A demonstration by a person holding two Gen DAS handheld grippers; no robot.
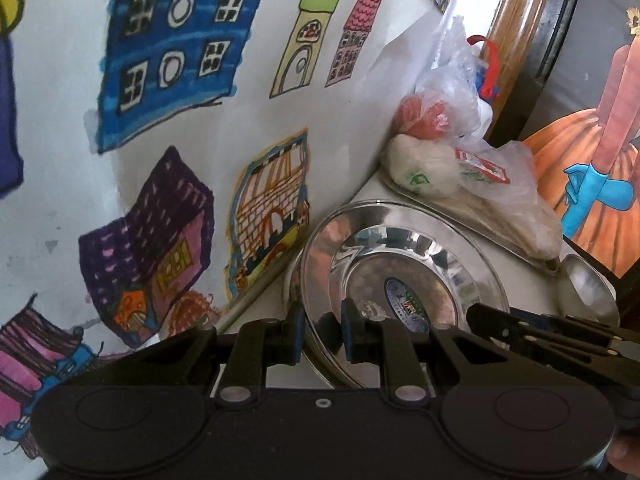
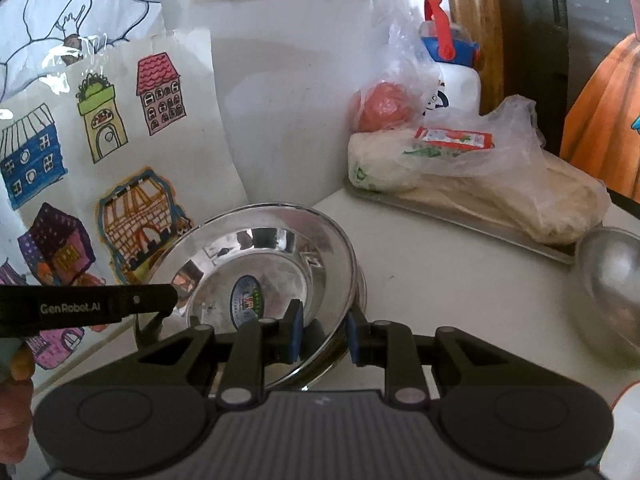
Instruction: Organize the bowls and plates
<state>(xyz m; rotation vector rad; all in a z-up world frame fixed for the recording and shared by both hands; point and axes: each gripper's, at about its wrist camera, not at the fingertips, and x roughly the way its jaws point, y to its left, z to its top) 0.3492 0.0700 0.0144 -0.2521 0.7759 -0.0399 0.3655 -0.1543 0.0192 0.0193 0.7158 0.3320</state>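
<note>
I am looking along both grippers at a stack of steel plates (image 2: pixel 276 264) sitting on the white table (image 2: pixel 460 292), close to the table's far-left edge, where children's drawings of houses (image 1: pixel 176 60) are hanging on the wall. The top plate is round, so it has no long axis; it is tilting, with its bowl facing up toward me and its far rim raised against the drawings. A round sticker (image 2: pixel 246 296) is sitting in the middle of it.

My left gripper (image 1: pixel 322 334) is straddling the near-left rim of the stack (image 1: pixel 400 264), one pad outside and one inside, but there is a gap at the pads, so I am reading it as parted rather than clamped. My right gripper (image 2: pixel 324 334) is straddling the near-right rim the same way, fingers apart around the edge.

The right view is showing me a white bottle with a blue and red cap (image 2: pixel 452 68) at the back edge, mostly hidden in the left view. Both views are showing a flat steel tray (image 2: pixel 480 224) bearing bagged food (image 2: pixel 500 184), and a second steel bowl (image 2: pixel 612 276) at the right edge of the table. The left view is showing the right gripper's black arm crossing in from the right.
</note>
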